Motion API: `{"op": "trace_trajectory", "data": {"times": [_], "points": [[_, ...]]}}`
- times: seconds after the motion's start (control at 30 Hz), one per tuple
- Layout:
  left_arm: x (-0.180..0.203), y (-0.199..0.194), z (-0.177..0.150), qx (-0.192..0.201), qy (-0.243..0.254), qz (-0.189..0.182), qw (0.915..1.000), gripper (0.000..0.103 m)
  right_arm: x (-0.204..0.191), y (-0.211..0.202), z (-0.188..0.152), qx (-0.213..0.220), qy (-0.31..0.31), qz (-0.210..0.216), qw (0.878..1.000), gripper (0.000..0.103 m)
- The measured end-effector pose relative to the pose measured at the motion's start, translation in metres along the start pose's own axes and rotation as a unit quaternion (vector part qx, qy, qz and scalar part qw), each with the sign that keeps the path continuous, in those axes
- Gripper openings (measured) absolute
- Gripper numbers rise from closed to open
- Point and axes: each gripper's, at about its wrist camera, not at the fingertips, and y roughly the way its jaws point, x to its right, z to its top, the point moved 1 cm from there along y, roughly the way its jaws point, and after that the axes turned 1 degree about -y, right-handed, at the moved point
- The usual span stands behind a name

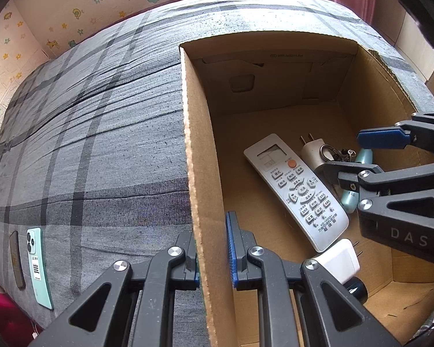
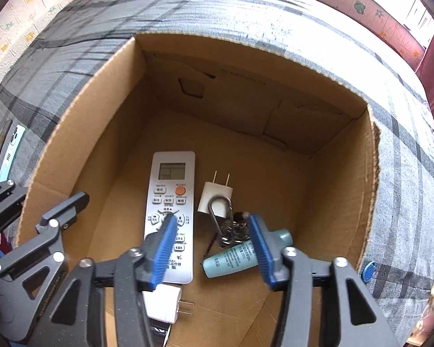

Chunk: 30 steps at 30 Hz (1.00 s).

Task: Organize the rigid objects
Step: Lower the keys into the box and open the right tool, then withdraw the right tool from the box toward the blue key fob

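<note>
Cardboard box [image 1: 193,156] left wall clamped by left gripper [image 1: 212,253]; right gripper [image 2: 212,250] released above tube [image 2: 231,257]; far half of floor bare.

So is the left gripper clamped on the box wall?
Touching. In the left wrist view the left gripper has its pads pressed against both faces of the cardboard box wall.
</note>
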Motion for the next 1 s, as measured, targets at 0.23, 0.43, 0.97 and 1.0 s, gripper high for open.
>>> {"op": "trace_trajectory", "data": {"times": [0.23,0.43,0.97,1.0], "points": [[0.000,0.000,0.000,0.000,-0.001,-0.001,1.0000,0.015,-0.009,-0.014,-0.002,0.022,-0.017,-0.011,1.000,0.083],[0.001,0.000,0.001,-0.001,0.000,0.001,1.0000,0.015,-0.011,-0.024,-0.004,0.030,-0.015,-0.012,0.999,0.094],[0.001,0.000,0.001,-0.001,0.001,0.002,1.0000,0.015,0.003,-0.062,-0.005,0.070,0.013,-0.011,0.997,0.103],[0.001,0.000,0.001,-0.001,0.001,0.002,1.0000,0.015,0.007,-0.064,-0.005,0.072,0.017,-0.012,0.997,0.102]]}}
